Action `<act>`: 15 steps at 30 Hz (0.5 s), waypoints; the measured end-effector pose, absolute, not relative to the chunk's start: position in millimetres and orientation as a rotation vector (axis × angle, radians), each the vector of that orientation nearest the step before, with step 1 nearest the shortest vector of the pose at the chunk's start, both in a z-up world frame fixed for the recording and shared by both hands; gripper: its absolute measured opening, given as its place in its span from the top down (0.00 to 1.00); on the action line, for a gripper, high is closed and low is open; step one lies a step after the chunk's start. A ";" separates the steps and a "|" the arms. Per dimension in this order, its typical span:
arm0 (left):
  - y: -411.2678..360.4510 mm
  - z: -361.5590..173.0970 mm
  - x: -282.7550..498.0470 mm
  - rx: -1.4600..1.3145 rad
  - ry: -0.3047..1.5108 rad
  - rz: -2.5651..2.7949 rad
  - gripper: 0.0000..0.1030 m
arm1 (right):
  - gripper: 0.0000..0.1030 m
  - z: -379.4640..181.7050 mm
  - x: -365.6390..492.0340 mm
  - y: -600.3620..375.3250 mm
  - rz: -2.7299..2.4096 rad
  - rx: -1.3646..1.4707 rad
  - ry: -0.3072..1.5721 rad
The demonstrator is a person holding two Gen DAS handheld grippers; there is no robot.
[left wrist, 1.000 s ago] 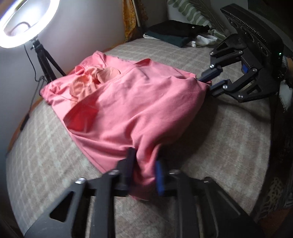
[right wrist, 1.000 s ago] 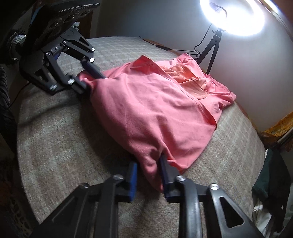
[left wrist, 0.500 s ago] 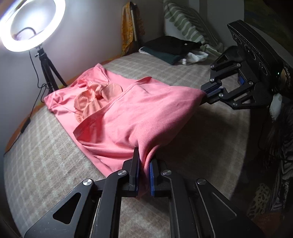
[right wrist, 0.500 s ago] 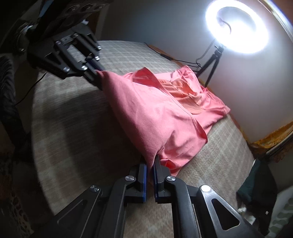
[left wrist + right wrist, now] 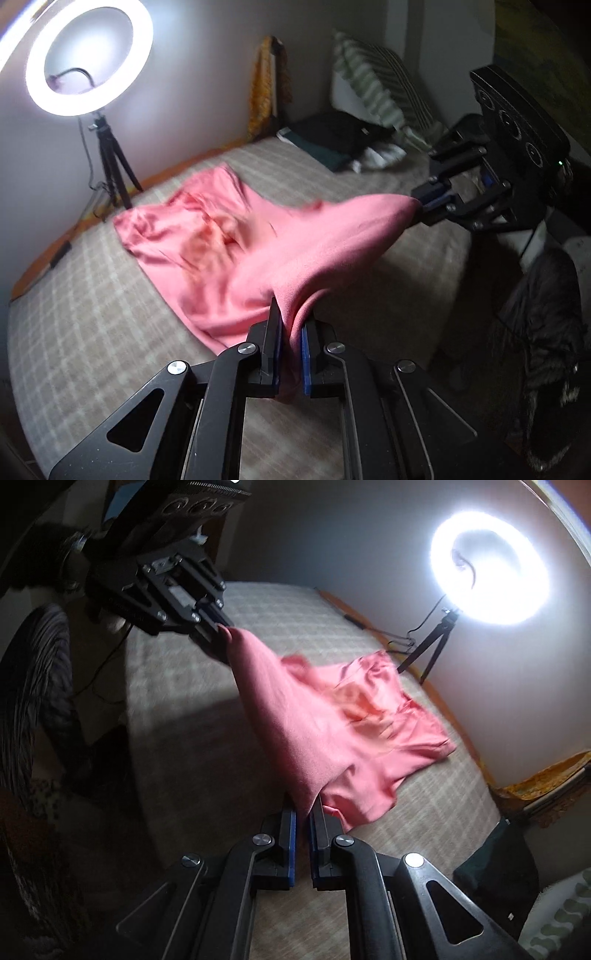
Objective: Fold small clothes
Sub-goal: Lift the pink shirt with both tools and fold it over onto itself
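A pink garment [image 5: 258, 254] lies partly on a beige checked bed [image 5: 92, 332], its near edge lifted off the cover. My left gripper [image 5: 290, 325] is shut on one corner of that edge. My right gripper [image 5: 303, 812] is shut on the other corner. The lifted edge stretches taut between them; the far half of the garment [image 5: 388, 709] rests crumpled on the bed. In the left wrist view the right gripper [image 5: 424, 203] holds the cloth at the right; in the right wrist view the left gripper [image 5: 218, 631] holds it at the upper left.
A lit ring light on a tripod [image 5: 88, 59] stands beyond the bed's far edge, with a cable trailing. Dark folded clothes [image 5: 332, 140] and a striped pillow [image 5: 384, 92] lie at the bed's head. Dark furry fabric [image 5: 546, 314] hangs beside the bed.
Both grippers closed on the garment's near corners and rose, lifting that edge off the bed and pulling it taut. The far part stays on the bed.
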State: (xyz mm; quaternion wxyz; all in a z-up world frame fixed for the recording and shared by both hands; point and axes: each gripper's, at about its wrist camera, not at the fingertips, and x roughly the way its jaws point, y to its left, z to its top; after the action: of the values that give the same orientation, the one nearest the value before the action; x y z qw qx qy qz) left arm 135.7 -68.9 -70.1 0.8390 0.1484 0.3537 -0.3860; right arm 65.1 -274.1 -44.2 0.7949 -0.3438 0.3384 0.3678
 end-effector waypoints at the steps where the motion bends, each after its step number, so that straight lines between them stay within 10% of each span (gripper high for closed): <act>1: -68.6 -67.1 142.5 0.302 0.741 -0.811 0.94 | 0.97 -40.8 72.7 -273.4 0.783 -0.737 0.721; 15: -72.6 -60.1 270.1 0.212 0.746 -0.727 0.94 | 0.97 -38.0 229.3 -273.0 0.713 -0.625 0.767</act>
State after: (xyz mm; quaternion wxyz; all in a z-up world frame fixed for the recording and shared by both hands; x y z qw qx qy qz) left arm 270.1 -72.6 -60.1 0.8621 0.1012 0.3557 -0.3464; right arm 229.3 -273.0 -38.0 0.8197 -0.2937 0.3603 0.3348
